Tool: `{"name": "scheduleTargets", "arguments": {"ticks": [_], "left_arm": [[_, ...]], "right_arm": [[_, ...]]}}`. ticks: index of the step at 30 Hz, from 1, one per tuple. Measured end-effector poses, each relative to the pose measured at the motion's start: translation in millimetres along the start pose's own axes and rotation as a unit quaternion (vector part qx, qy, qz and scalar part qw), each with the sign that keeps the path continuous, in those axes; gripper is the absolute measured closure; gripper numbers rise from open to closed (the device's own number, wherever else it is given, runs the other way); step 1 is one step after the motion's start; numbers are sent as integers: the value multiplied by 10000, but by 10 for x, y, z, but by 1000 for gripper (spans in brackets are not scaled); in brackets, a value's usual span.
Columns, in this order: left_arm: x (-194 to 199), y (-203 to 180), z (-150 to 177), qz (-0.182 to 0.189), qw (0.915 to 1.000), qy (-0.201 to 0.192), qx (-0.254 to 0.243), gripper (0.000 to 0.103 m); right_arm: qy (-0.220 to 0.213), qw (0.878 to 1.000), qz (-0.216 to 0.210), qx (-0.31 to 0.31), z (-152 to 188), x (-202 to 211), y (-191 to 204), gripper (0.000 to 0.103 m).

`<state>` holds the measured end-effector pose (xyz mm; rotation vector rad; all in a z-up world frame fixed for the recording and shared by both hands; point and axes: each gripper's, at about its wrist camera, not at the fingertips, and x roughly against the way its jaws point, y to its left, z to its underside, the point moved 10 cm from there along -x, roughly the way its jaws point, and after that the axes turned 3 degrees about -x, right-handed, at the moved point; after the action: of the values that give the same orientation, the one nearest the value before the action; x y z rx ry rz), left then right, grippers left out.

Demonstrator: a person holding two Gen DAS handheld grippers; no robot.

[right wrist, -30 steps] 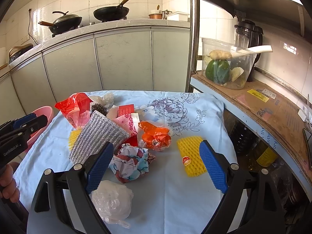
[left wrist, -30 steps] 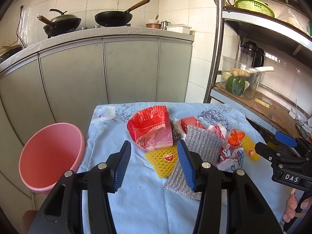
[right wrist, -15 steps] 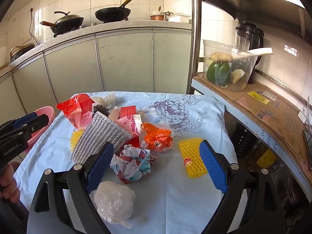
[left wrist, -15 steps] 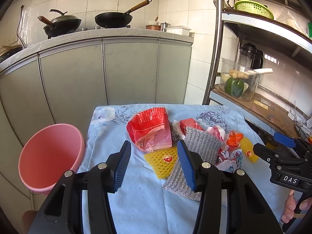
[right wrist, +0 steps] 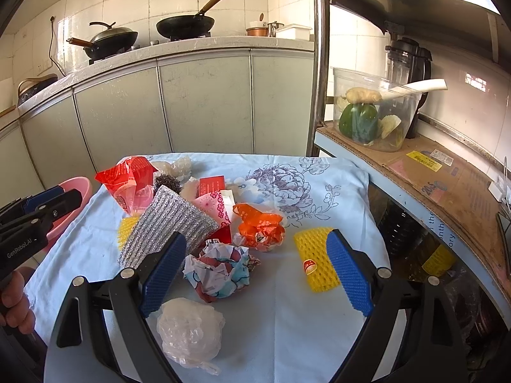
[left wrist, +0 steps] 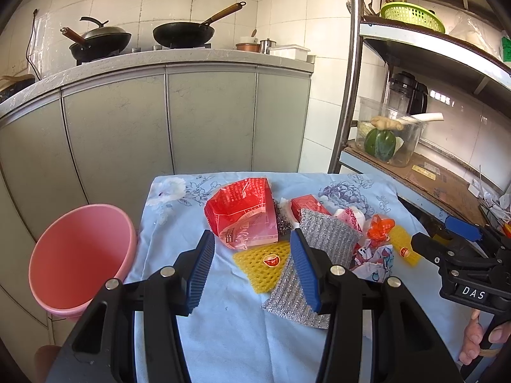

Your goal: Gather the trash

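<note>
- The left tool (left wrist: 252,266) hung over the near part of the surface (left wrist: 223,325), its blue pads parted about halfway with nothing between them.
- Just past its tips lay a yellow foam net (left wrist: 265,263) with a red sticker, touching the edge of a red snack bag (left wrist: 244,214) further out.
- By the left tool's right pad, a silver scouring cloth (left wrist: 319,249) lay draped partly over that net.
- Well off to that tool's left, beside the surface's edge and lower down, stood an empty-looking pink bin (left wrist: 80,255).
- The right tool (right wrist: 255,268) was spread wide and gripped nothing, hovering above the blue flowered cloth.
- Between its pads, on the cloth, sat a crumpled printed paper ball (right wrist: 220,271); closer in, near the left pad, lay a clear plastic wad (right wrist: 190,328).
- A second yellow foam net (right wrist: 314,261) lay just beside its right pad.
- Beyond the paper ball sat an orange wrapper (right wrist: 260,228), with a pink flowered packet (right wrist: 215,207) and a red carton (right wrist: 210,185) behind it.
- A person's hand (right wrist: 14,300) showed at the far left of the right tool's view, on the other tool's handle.
- Far ahead of both tools ran grey cabinets (left wrist: 191,121) with two woks (left wrist: 183,33) on top; to the right stood a metal shelf (right wrist: 415,172) carrying a clear tub of vegetables (right wrist: 370,111).
</note>
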<state>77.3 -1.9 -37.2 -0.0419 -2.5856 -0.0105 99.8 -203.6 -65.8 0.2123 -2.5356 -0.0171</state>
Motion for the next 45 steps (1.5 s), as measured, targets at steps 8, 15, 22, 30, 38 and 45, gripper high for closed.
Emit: {"name": "scheduleTargets", "arguments": {"ticks": [8, 15, 22, 30, 38, 45], "left_arm": [[1, -4, 13, 49, 10000, -34, -7, 54], [-12, -17, 29, 105, 9999, -54, -32, 54], [-70, -27, 112, 287, 9996, 75, 8, 54], [-193, -188, 247, 969, 9944, 427, -44, 54], [-572, -279, 451, 1401, 9838, 1115, -79, 53], [-830, -366, 645, 1423, 9775, 1557, -83, 55]], "right_arm": [[-46, 10000, -19, 20, -9, 29, 9, 13], [-55, 10000, -26, 16, -11, 36, 9, 13], [-40, 10000, -41, 13, 0, 50, 3, 13], [102, 9993, -353, 111, 146, 128, 84, 13], [328, 9959, -740, 397, 341, 137, 265, 15], [556, 9944, -876, 208, 437, 38, 207, 20]]}}
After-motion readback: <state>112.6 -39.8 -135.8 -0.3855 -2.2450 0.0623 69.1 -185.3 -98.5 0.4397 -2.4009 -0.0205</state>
